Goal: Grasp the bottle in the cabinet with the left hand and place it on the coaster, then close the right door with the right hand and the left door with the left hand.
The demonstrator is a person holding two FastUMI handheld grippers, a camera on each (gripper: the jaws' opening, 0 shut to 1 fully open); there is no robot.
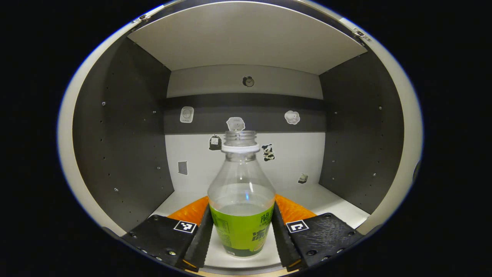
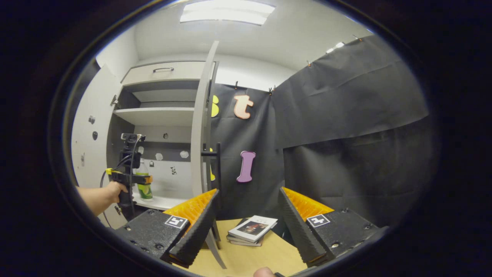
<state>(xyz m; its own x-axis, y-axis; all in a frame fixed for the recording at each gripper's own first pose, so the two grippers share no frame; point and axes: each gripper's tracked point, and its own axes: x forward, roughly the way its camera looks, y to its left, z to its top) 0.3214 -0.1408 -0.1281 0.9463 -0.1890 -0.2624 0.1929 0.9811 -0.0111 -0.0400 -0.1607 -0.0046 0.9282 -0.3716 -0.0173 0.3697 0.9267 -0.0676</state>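
The left gripper (image 1: 241, 235) clamps both fingers on the bottle (image 1: 241, 200), which stands upright, uncapped neck up, on the cabinet (image 1: 338, 200) floor. The right gripper (image 2: 246, 227) hangs open above the table (image 2: 265, 257).

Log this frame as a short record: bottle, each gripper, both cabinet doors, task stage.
bottle: upright on the cabinet shelf, cap off, partly filled, green label
left gripper: fingers on both sides of the bottle, apparently touching its label
right gripper: open, holding nothing, above a wooden table with books
left door: open
right door: open
stage: bottle not yet lifted out
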